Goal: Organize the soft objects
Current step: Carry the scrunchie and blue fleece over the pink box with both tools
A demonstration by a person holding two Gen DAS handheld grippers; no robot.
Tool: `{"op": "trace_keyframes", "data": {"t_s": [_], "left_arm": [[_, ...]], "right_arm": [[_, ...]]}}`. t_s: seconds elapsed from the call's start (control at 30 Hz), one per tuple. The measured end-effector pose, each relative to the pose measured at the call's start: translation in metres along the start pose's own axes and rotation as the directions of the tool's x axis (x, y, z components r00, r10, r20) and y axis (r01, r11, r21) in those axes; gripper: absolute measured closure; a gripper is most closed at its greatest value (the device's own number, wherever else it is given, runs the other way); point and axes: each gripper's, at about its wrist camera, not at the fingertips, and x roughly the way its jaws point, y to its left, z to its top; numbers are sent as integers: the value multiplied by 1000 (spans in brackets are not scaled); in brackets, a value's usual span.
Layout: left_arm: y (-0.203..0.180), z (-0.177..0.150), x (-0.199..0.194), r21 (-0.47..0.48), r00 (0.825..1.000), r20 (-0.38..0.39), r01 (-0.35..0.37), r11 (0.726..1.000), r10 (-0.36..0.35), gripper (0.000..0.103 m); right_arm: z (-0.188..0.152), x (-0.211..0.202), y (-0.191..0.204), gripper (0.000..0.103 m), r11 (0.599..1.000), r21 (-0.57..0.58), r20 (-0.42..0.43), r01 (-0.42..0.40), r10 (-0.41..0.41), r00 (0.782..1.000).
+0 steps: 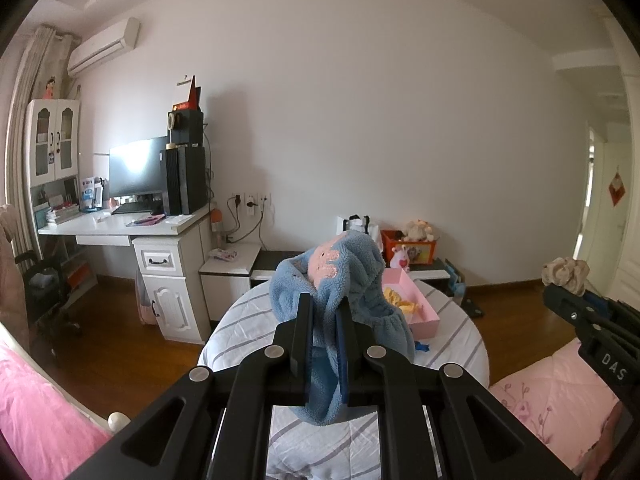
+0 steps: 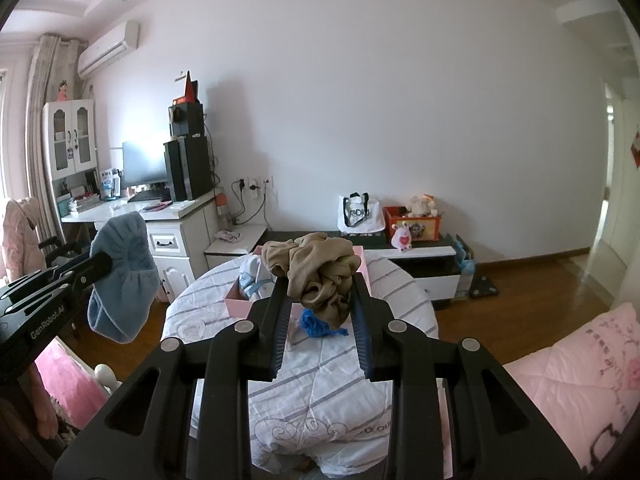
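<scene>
left gripper (image 1: 325, 312): jaws nearly together, clamped on a blue fleece cap (image 1: 352, 280) with a pink patch on its crown; the cap is held up in the air, its gathered elastic rim hanging to the right and a fold drooping below the fingers. in the right wrist view the same cap (image 2: 122, 276) hangs from the left gripper (image 2: 105, 264) at the left edge, above the floor beside the desk (image 2: 132, 210), well apart from the table.

right gripper (image 2: 320, 300): jaws partly apart, pressed on a crumpled tan cloth (image 2: 320, 270) that bulges above the fingertips and is lifted clear of the table. in the left wrist view this gripper (image 1: 560, 292) enters at the right edge with the tan cloth (image 1: 566, 274) bunched at its tip.

table (image 2: 328, 364): round, covered with a white cloth with grey stripes, lying below and ahead of both grippers. on it stands a pink box (image 1: 416, 304), open at the top, holding yellow items (image 1: 400, 300); in the right wrist view the pink box (image 2: 238, 304) also shows a pale blue and white item (image 2: 254, 276) in its left end. a small blue knitted piece (image 2: 316, 324) lies on the table just in front of the box, under the tan cloth.

surroundings: pink bedding (image 2: 576, 380) at lower right; a monitor (image 1: 138, 168) on the desk; a low cabinet (image 2: 416, 256) along the wall bearing a white bag (image 2: 360, 212) and an orange box (image 2: 414, 224) with plush toys.
</scene>
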Motion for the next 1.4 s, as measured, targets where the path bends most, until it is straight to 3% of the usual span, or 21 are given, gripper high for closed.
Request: {"op": "trace_keyframes", "data": {"t_s": [0.67, 1.03, 1.4], "left_arm": [[8, 15, 58, -2, 993, -121, 14, 1000, -14, 96], [2, 38, 135, 12, 975, -219, 29, 1000, -26, 96], [-19, 75, 235, 34, 953, -297, 67, 997, -54, 96]], "right_arm": [[-8, 65, -8, 76, 1000, 29, -140, 4, 0, 990], [-18, 119, -18, 76, 998, 54, -232, 12, 1, 973], [-20, 184, -31, 76, 997, 78, -299, 16, 8, 954]]}}
